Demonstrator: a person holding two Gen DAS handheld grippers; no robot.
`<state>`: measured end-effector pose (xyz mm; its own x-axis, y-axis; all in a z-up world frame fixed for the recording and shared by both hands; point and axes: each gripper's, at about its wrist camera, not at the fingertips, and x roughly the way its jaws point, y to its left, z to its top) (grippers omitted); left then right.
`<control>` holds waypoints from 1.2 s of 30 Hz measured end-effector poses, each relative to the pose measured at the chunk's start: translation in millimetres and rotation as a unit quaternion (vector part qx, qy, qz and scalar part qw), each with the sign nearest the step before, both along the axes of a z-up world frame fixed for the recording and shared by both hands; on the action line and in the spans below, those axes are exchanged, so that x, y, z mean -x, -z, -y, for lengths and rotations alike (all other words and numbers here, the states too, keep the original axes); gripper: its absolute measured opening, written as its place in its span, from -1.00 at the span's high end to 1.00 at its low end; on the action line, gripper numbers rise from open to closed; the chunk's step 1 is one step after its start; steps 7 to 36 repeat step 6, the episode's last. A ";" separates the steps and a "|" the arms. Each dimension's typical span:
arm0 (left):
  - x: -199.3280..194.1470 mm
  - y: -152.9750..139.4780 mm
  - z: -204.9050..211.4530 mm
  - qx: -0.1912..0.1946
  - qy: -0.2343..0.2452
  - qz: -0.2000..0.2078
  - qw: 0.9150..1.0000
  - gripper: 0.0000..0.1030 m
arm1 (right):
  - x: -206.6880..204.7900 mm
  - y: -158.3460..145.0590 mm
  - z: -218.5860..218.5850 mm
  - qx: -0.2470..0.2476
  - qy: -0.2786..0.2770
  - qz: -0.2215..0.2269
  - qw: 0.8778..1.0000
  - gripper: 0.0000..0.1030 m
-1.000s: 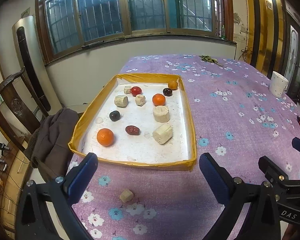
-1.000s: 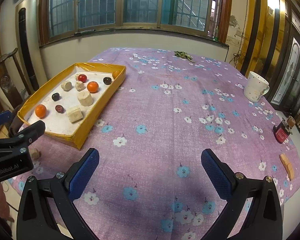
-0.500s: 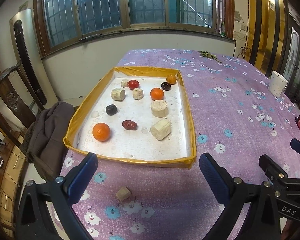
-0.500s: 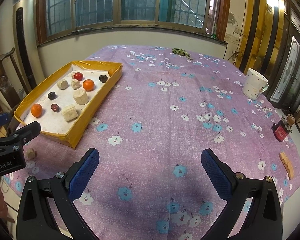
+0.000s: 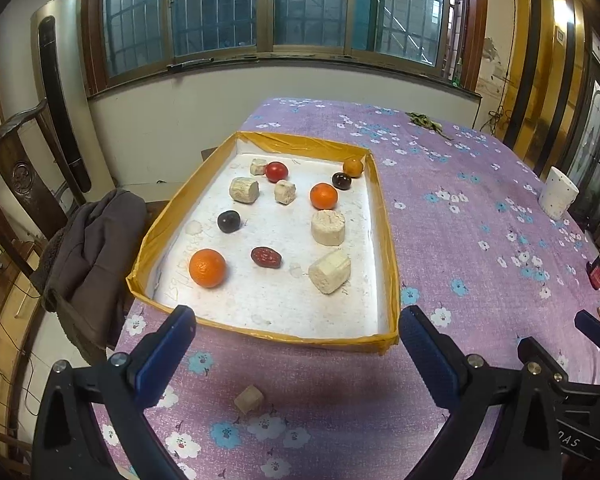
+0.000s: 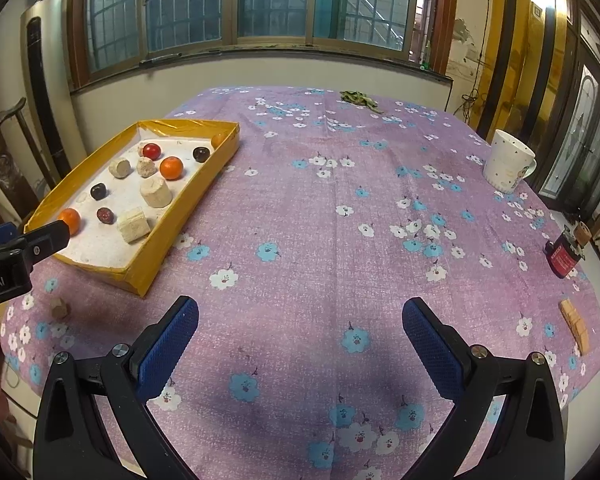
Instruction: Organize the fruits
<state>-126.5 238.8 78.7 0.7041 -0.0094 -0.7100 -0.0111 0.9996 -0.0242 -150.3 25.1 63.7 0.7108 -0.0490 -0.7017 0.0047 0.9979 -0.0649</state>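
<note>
Both tools hang wide open and empty above the desk [image 6: 320, 240]; the left tool [image 5: 296, 344] faces the yellow-rimmed tray [image 5: 388, 248], the right tool [image 6: 300, 332] bare cloth; sorting seems barely begun; one pale chunk [image 5: 249, 398] lies outside the tray, near its front rim, between the left tool's fingers; lowering to pinch it looks next; oranges, dark fruits and pale chunks sit scattered inside.
</note>
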 end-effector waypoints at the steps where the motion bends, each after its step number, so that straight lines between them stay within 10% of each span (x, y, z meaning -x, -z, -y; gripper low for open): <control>1: -0.3 0.0 0.0 0.000 -0.001 -0.001 1.000 -0.99 | 0.2 0.0 0.4 0.000 0.000 -0.001 1.000 -0.99; 36: -2.7 0.1 -1.9 0.007 0.000 -0.007 1.000 -0.99 | -1.1 -0.3 -0.2 0.001 -0.002 -0.002 1.000 -0.99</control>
